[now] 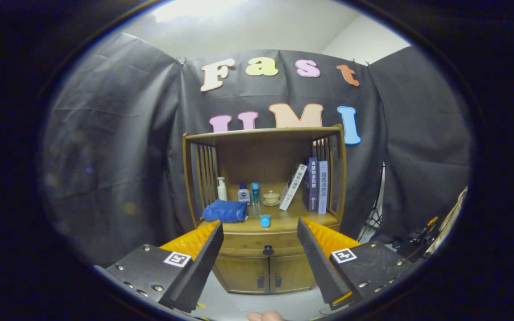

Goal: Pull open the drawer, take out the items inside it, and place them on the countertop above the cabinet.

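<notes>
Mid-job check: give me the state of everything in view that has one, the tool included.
tool: open, holding nothing, short of the cabinet
drawer: shut, knob untouched
cabinet doors: shut
blue cloth: bunched on the countertop
white book: leaning
two blue books: upright
lidded cup: lid on

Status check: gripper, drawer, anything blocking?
Gripper open, fingers spread, short of the cabinet. Drawer shut, its dark knob framed between the fingers, untouched. Blue cloth and small blue cup already on the countertop; approach to the knob looks clear.

The cabinet's countertop [283, 221] carries a blue cloth [225, 211], bottles [244, 193], a small blue cup [264, 220] and books [312, 185].
</notes>
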The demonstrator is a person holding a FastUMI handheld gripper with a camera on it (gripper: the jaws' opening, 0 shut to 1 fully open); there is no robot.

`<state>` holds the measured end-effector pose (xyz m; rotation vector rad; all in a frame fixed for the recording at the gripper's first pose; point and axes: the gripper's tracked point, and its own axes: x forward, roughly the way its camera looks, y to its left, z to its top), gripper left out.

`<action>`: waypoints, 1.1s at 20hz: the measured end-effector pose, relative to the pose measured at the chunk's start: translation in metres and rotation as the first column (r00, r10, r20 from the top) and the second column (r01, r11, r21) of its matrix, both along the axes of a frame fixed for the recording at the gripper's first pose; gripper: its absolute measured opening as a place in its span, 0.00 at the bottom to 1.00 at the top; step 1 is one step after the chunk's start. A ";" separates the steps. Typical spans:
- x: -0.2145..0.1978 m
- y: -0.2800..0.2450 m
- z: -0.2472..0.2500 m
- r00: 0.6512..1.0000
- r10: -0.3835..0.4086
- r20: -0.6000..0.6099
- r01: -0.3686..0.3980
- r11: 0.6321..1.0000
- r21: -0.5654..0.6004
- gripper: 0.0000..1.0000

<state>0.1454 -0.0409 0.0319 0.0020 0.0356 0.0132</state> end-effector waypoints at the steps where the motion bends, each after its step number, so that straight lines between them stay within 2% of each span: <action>1: 0.000 0.000 -0.002 1.000 -0.003 -0.002 0.003 1.000 -0.006 0.99; 14: 0.005 0.012 -0.018 1.000 0.018 0.003 -0.018 1.000 -0.006 0.99; 22: 0.011 0.007 -0.029 1.000 0.005 -0.013 -0.005 1.000 0.011 0.99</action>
